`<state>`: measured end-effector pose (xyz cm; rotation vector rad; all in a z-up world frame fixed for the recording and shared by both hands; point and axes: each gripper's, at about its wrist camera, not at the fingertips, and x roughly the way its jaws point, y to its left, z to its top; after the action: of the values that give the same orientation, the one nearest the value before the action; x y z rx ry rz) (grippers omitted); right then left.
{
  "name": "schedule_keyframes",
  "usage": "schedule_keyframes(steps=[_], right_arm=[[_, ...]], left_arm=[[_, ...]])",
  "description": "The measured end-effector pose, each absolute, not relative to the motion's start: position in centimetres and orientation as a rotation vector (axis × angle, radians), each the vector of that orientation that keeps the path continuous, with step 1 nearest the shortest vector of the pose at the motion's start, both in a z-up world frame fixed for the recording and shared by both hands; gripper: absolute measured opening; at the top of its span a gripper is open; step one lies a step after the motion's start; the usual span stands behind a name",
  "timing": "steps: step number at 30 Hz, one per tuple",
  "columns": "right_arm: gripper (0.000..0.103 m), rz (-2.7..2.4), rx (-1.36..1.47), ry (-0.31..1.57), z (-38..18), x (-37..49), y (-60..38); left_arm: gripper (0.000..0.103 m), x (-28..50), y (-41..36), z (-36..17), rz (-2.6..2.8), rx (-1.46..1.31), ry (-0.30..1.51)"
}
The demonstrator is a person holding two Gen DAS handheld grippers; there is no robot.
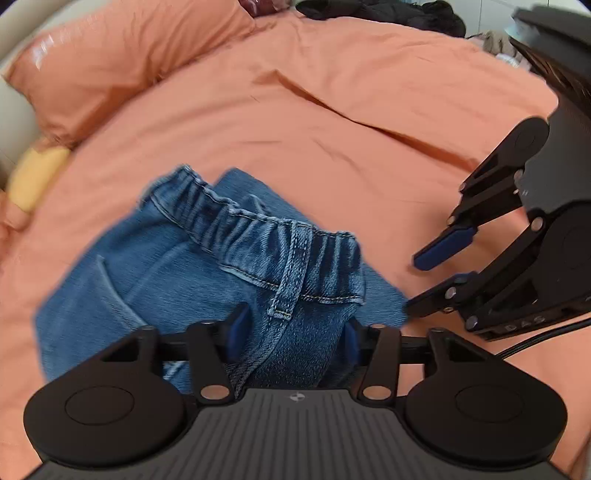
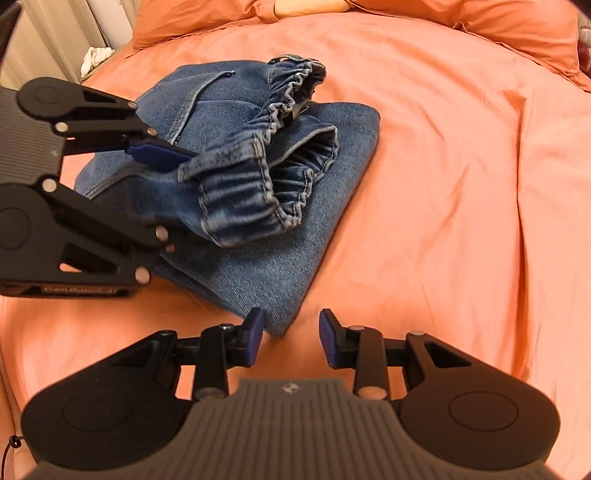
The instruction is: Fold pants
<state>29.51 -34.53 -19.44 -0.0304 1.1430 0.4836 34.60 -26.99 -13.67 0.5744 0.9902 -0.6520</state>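
Blue denim pants [image 1: 192,266] lie folded into a small stack on the orange bedsheet [image 1: 332,129], the elastic waistband [image 1: 258,229] bunched on top. My left gripper [image 1: 293,338] has its jaws wide apart around the waistband end; denim fills the gap between them. In the right wrist view the left gripper [image 2: 162,195] holds that bunched waistband [image 2: 255,184] slightly lifted above the folded pants [image 2: 280,258]. My right gripper [image 2: 291,338] is open and empty, just in front of the stack's near corner. It also shows in the left wrist view [image 1: 428,284].
Orange pillows [image 1: 110,62] lie at the head of the bed, with a yellow one [image 1: 37,177] beside them. Dark clothes [image 1: 388,14] are piled at the far edge. The sheet [image 2: 461,184] stretches to the right of the pants, with some creases.
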Motion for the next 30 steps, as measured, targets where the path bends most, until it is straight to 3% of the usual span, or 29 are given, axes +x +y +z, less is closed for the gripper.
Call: schedule_keyframes(steps=[6,14,17,21,28,30], right_arm=[[0.032,0.470,-0.042,1.124,-16.9,29.7,-34.0],[0.035,0.442,0.097,1.062,-13.3,32.6,-31.7],[0.042,0.389,0.167,1.067,-13.4,34.7,-30.7],[0.040,0.334,0.237,1.098,-14.8,37.1,-29.9],[0.027,0.358,0.066,1.041,-11.5,35.5,-27.2],[0.016,0.384,0.049,1.020,-9.4,34.1,-27.1]], left_arm=[[0.076,36.1,-23.5,-11.5,-0.750,0.321,1.053],[0.075,37.2,-15.3,-8.2,-0.657,0.276,1.022],[0.075,37.3,-11.6,-8.3,-0.591,0.274,1.028],[0.075,37.5,-7.3,-9.2,-0.502,0.248,1.046],[0.071,37.3,-2.7,-9.9,-0.442,0.192,1.060],[0.069,37.3,-2.2,-9.7,-0.447,0.165,1.049]])
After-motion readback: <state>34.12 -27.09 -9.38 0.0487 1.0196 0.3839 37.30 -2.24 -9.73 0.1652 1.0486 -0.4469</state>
